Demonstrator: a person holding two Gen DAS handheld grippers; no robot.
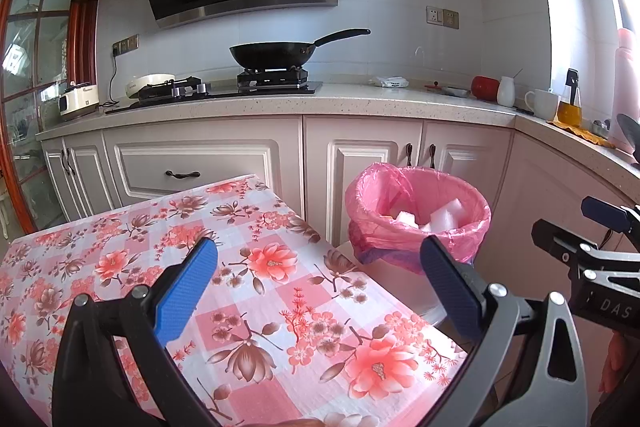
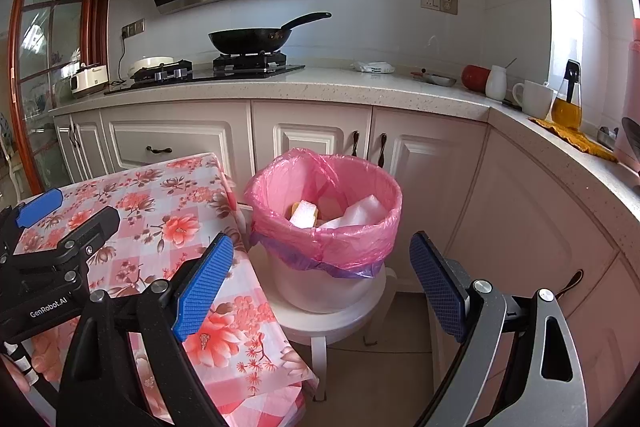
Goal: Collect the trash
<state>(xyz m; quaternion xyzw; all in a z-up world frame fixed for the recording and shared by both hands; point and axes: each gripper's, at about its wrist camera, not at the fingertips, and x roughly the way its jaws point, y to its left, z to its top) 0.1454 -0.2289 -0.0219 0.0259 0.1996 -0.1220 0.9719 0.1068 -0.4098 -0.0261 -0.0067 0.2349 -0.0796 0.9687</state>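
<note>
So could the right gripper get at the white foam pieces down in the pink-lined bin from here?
Probably yes. The right gripper is open and empty, the bin has no lid, and the foam pieces lie exposed near its top with nothing in between.

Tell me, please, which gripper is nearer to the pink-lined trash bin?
The right gripper: the trash bin sits between and just beyond its open fingers. The left gripper hangs over the floral table, with the bin off to its right.
</note>
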